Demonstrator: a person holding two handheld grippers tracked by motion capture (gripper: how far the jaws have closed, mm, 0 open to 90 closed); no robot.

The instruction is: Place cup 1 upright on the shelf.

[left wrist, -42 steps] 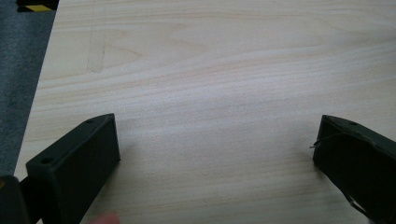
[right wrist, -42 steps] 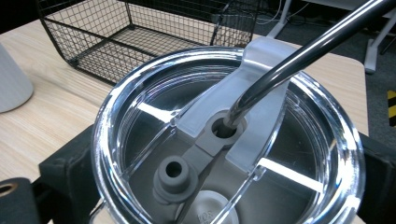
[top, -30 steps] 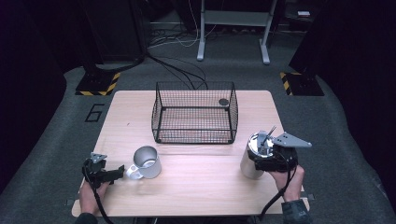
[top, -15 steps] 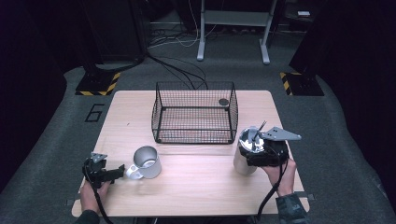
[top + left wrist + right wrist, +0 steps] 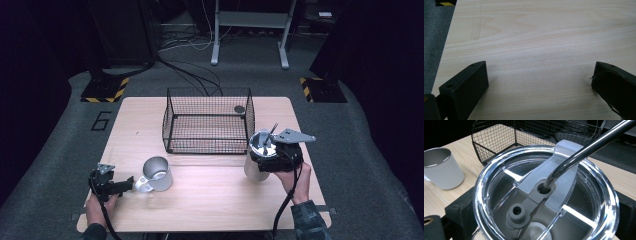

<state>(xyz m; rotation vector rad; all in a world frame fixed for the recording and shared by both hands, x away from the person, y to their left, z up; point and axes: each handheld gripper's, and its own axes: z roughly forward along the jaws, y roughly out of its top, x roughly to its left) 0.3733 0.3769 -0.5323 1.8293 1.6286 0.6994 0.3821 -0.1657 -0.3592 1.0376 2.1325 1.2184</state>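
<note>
A steel tumbler (image 5: 253, 169) with a clear lid (image 5: 541, 195) and a metal straw (image 5: 584, 150) stands out at the table's right, just in front of the wire basket (image 5: 207, 120). My right gripper (image 5: 270, 159) is shut on the tumbler, its black jaws pressed against both sides below the lid. A ribbed steel cup (image 5: 157, 174) sits at the front left and also appears in the right gripper view (image 5: 441, 167). My left gripper (image 5: 124, 184) lies just left of the cup's handle. In its own view the left gripper (image 5: 539, 85) is open over bare wood.
The black wire basket (image 5: 506, 137) stands at the table's centre back with a small dark disc (image 5: 239, 109) in its far right corner. The table's left edge (image 5: 447, 42) runs close to my left gripper. Cables and stand legs lie on the floor beyond.
My right gripper has carried the tumbler leftward and a little farther from the person, closer to the basket's front right corner. The left gripper and the cup have stayed put.
</note>
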